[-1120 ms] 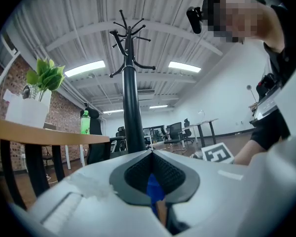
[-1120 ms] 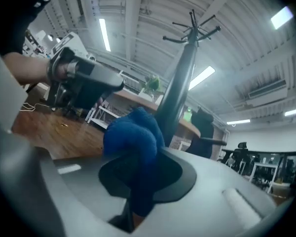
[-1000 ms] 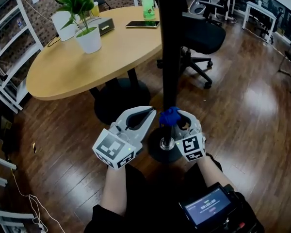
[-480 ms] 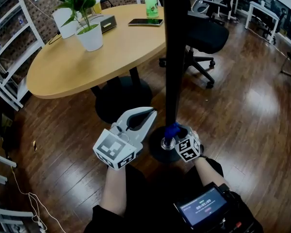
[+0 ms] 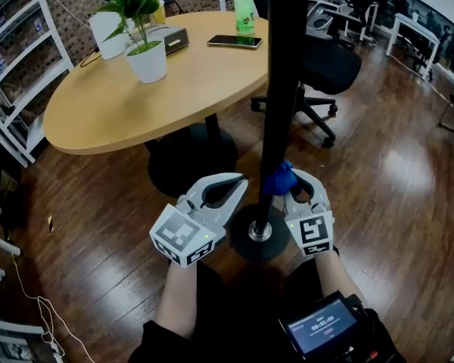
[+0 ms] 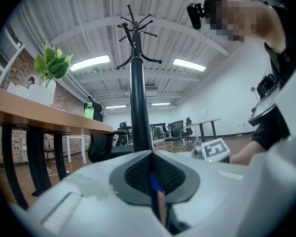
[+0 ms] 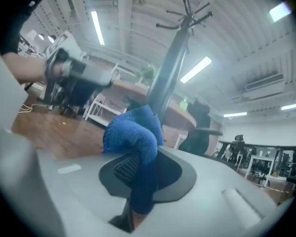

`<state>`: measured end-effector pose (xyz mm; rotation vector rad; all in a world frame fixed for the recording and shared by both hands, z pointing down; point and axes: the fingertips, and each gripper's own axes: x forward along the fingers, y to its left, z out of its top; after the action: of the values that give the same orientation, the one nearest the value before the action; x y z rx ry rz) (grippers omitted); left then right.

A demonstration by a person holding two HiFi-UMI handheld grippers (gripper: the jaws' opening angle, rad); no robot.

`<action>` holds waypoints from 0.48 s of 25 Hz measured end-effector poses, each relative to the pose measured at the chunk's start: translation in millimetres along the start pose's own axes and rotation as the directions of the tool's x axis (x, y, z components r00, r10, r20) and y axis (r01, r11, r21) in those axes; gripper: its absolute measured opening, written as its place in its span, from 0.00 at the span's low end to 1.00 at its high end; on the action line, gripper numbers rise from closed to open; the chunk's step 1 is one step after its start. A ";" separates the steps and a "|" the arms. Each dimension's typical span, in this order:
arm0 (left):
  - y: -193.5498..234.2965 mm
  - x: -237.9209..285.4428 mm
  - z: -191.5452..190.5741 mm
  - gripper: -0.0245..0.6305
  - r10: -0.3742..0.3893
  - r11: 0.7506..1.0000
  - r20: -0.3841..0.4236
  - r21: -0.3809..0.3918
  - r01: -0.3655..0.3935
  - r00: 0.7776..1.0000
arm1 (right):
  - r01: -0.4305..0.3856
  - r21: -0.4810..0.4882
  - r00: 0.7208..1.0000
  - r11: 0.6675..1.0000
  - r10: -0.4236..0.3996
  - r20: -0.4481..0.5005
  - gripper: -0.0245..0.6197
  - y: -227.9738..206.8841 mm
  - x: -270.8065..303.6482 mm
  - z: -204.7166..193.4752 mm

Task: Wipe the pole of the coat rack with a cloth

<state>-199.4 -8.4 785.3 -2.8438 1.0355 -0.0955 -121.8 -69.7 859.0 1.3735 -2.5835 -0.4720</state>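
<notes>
The black pole (image 5: 281, 97) of the coat rack rises from its round base (image 5: 259, 233) on the wood floor, and its hooks (image 6: 134, 24) show at the top in the left gripper view. My right gripper (image 5: 289, 185) is shut on a blue cloth (image 5: 278, 178) that presses against the lower pole. The same cloth (image 7: 132, 137) bulges out between the shut jaws in the right gripper view, with the pole (image 7: 167, 75) just behind it. My left gripper (image 5: 233, 184) is shut and empty, left of the pole and apart from it.
A round wooden table (image 5: 136, 97) stands behind the pole with a potted plant (image 5: 140, 32), a phone (image 5: 234, 41) and a green bottle (image 5: 244, 6). A black office chair (image 5: 325, 70) is at the right. White shelving (image 5: 11, 89) lines the left.
My right gripper has come back up the pole with the blue cloth after dipping near the base half a second ago. The left gripper has stayed almost still.
</notes>
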 end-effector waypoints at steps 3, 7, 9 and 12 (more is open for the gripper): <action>-0.9 2.7 3.7 0.04 -0.005 1.000 0.005 0.004 0.004 1.000 | 0.065 -0.043 0.976 0.997 -0.054 0.211 0.10 -32.7 -2.0 88.2; -6.4 -1.4 17.8 0.04 -0.008 1.000 0.024 0.023 0.008 1.000 | 0.127 -0.075 0.922 0.989 -0.090 0.377 0.10 -65.2 -10.5 180.0; -5.9 -5.6 26.2 0.04 -0.002 1.000 0.042 0.025 0.001 0.999 | 0.130 -0.111 0.905 0.985 -0.071 0.420 0.10 -77.6 -12.2 212.5; -4.2 -11.7 37.2 0.04 0.007 0.999 0.060 0.037 -0.009 0.998 | 0.127 -0.176 0.889 0.976 -0.034 0.456 0.10 -91.2 -10.5 252.0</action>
<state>-202.0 5.5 748.7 -2.7909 1.0226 -0.0284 -121.2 -60.0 590.9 1.4415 -2.7231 -1.1601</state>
